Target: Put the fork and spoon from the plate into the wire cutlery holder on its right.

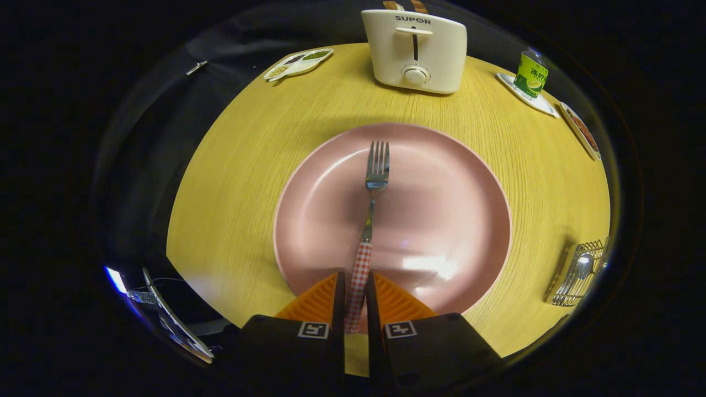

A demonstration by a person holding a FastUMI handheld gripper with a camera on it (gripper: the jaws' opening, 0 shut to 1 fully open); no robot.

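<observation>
Two fingers of our gripper [353, 300] sit closed on the checked handle of the fork [370, 220], one pressing on each side of it. We see the fork lying along the middle of the pink plate [469, 182], its tines pointing away from us and its handle end running back between the fingers. We cannot tell whether the fork is lifted or resting on the plate. The plate sits on the round wooden table [248, 165]. To the right of the plate, near the table's edge and well apart from the fork, we see the wire cutlery holder [576, 275], and the spoon [583, 266] is already in it, bowl end up. Beyond the plate stands a cream toaster [415, 51]. A green can [531, 73] rests on a small white tray to the toaster's right, and a divided dish [298, 63] lies to its left.
</observation>
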